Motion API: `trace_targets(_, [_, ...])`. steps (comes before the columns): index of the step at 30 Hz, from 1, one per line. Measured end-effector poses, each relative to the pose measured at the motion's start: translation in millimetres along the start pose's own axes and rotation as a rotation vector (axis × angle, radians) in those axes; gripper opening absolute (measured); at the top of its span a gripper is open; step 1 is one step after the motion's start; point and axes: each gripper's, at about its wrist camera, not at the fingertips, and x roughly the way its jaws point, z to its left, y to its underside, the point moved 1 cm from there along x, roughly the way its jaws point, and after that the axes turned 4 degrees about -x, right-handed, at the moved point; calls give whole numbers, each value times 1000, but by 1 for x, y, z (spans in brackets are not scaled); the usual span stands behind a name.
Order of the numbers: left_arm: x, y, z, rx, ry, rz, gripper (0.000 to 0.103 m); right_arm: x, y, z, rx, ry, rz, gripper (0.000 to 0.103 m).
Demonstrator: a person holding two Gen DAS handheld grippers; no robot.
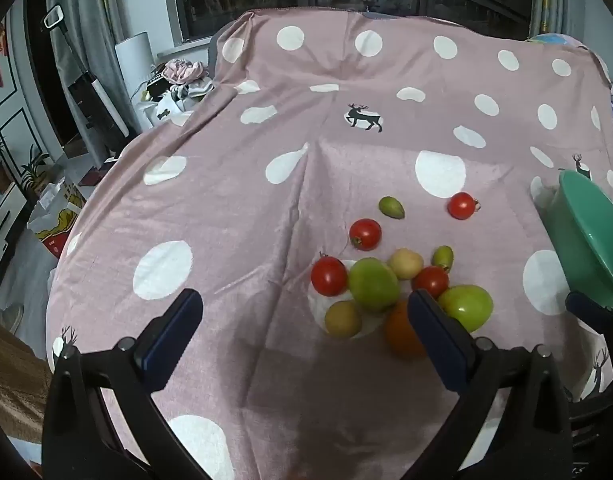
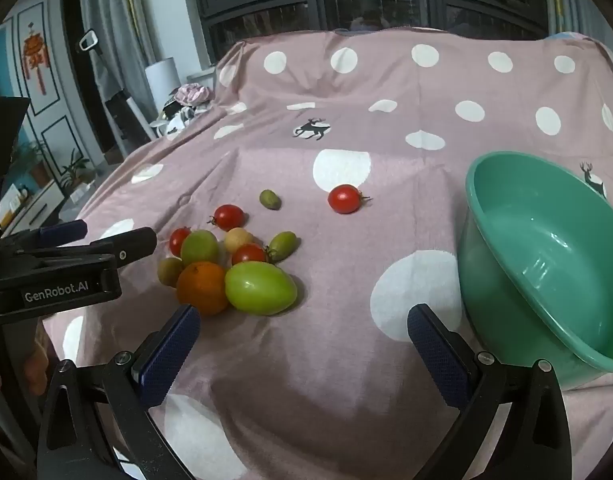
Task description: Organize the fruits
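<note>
Presently both grippers are seen spread wide over the pink dotted cloth (image 2: pixel 346 92), and nothing is held between either pair of blue pads. In the left wrist view the left gripper (image 1: pixel 306 316) is poised above bare cloth, with its right-hand finger (image 1: pixel 434 332) laid across part of the orange (image 1: pixel 398 332). The fruit cluster is found toward two o'clock from the gap between its jaws: a large green tomato (image 1: pixel 372 284) in the middle, a red tomato (image 1: pixel 328 276) touching it at nine o'clock, a brownish kiwi (image 1: pixel 342 318) at seven o'clock, a pale round fruit (image 1: pixel 405 263) at one o'clock, and a second large green tomato (image 1: pixel 466 306) at four o'clock. Further out, at twelve o'clock from the cluster, another red tomato (image 1: pixel 365 234) is set slightly apart, and a small green fruit (image 1: pixel 391 207) and a lone red tomato (image 1: pixel 461 205) are placed well beyond it. In the right wrist view the right gripper (image 2: pixel 302 336) is held over open cloth; the orange is just beside its left finger (image 2: pixel 170 352), toward eleven o'clock. The green plastic basin (image 2: pixel 498 304) is seen at two o'clock, tilted, with no fruit showing in it, just beside the right finger. The left gripper appears side-on at nine o'clock in this view.
</note>
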Motion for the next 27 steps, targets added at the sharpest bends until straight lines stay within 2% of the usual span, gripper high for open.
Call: trace_targets(27, [-1,0,2,-7,39,-12,103,3,0,0,0,3,6,103])
